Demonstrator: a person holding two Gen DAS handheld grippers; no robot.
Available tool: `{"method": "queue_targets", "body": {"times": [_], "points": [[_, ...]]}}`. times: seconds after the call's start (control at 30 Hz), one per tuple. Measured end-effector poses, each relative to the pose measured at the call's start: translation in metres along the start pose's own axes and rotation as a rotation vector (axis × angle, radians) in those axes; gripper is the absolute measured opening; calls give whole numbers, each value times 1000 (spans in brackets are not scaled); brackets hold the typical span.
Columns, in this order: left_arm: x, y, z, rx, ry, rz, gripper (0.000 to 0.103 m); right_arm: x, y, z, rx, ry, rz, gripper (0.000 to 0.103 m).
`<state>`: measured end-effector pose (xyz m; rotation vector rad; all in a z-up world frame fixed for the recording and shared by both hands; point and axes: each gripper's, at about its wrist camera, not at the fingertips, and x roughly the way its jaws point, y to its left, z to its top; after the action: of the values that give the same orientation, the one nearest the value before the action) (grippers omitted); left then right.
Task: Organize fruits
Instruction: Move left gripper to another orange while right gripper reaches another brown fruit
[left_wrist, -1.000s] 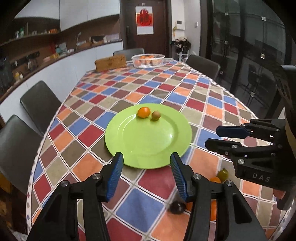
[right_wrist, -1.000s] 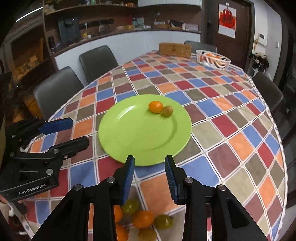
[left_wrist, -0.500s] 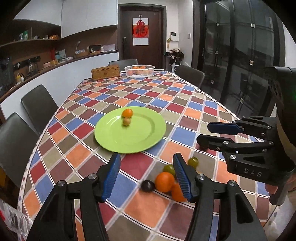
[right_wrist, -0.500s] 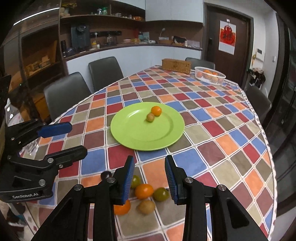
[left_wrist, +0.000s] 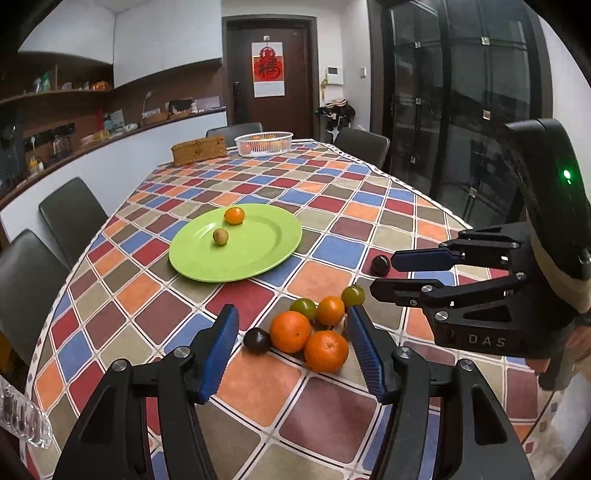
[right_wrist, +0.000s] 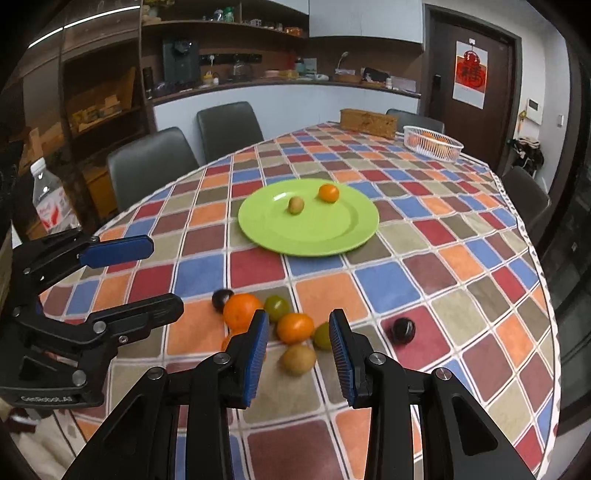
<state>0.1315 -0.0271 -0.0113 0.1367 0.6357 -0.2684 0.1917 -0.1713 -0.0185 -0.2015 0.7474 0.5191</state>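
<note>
A green plate (left_wrist: 258, 254) (right_wrist: 332, 240) on the checked tablecloth holds a small orange (left_wrist: 234, 215) (right_wrist: 328, 192) and a brown kiwi (left_wrist: 220, 236) (right_wrist: 296, 205). Nearer the table's front edge lies a cluster of loose fruit: oranges (left_wrist: 290, 331) (right_wrist: 242, 311), green fruits (left_wrist: 303, 308) (right_wrist: 277, 308), a dark plum (left_wrist: 256, 340) (right_wrist: 221, 298) and a brown kiwi (right_wrist: 299, 359). Another dark plum (left_wrist: 380, 264) (right_wrist: 403, 329) lies apart to the right. My left gripper (left_wrist: 293, 349) (right_wrist: 147, 273) is open and empty above the cluster. My right gripper (right_wrist: 299, 354) (left_wrist: 391, 273) is open and empty over the brown kiwi.
A white basket of oranges (left_wrist: 263, 143) (right_wrist: 432, 143) and a wicker box (left_wrist: 198, 150) (right_wrist: 368, 119) stand at the table's far end. Dark chairs (left_wrist: 70, 218) (right_wrist: 151, 158) line the sides. A water bottle (right_wrist: 50, 201) stands at the left.
Both grippers have drawn back from over the plate toward the table's front edge. The loose fruit cluster now shows between their fingers. Both stay open.
</note>
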Motion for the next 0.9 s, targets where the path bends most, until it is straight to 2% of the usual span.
{"method": "queue_targets", "body": {"times": [0.1,0.47,0.9], "points": [[3,-4,-6,16,2,-8,60,2,-1,-6,-18,11,7,35],[31,-15,-23,34,88,-74,60,26,-2,-25,-72,104,68,35],[64,-11,-32,-44,200,-109,56,54,-11,-30,-73,162,109,35]]}}
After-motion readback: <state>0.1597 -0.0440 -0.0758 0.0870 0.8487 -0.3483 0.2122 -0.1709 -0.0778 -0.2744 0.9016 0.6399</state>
